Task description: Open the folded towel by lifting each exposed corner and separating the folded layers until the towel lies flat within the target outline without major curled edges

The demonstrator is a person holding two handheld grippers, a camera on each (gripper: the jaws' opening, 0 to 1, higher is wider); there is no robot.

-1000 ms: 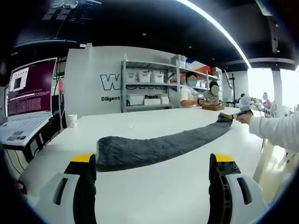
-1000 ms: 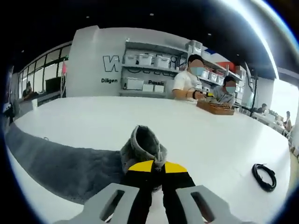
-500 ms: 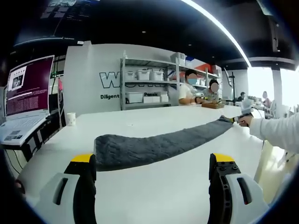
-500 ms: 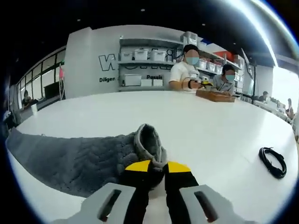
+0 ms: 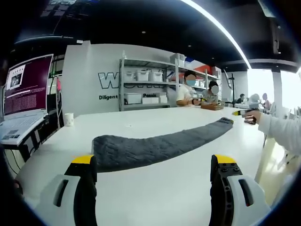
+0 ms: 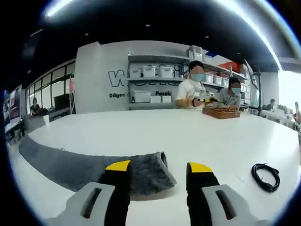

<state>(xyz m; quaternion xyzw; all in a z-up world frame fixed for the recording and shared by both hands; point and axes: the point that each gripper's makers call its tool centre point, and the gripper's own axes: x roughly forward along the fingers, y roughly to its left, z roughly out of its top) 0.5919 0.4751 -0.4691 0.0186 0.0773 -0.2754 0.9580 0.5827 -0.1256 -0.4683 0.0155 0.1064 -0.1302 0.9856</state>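
A dark grey quilted towel (image 5: pixel 155 146) lies as a long folded strip across the white table (image 5: pixel 155 197), from the near left to the far right. My left gripper (image 5: pixel 154 165) is open just short of the strip's near end, with nothing between its yellow-tipped jaws. In the right gripper view the towel's other end (image 6: pixel 94 167) lies flat on the table, its folded edge just in front of my right gripper (image 6: pixel 159 169), which is open and holds nothing. The right gripper (image 5: pixel 241 112) also appears at the far right of the left gripper view, in a white-sleeved hand.
A laptop (image 5: pixel 23 101) stands at the table's left edge, with a paper cup (image 5: pixel 68 119) beyond it. A coiled black cable (image 6: pixel 265 176) lies to the right. Two people sit at the far side by a wooden tray (image 6: pixel 221 112). Shelving with bins (image 5: pixel 146 89) lines the back wall.
My right gripper has opened and let go of the towel's end, which dropped from a raised bunch to lying flat. The left gripper has stayed open.
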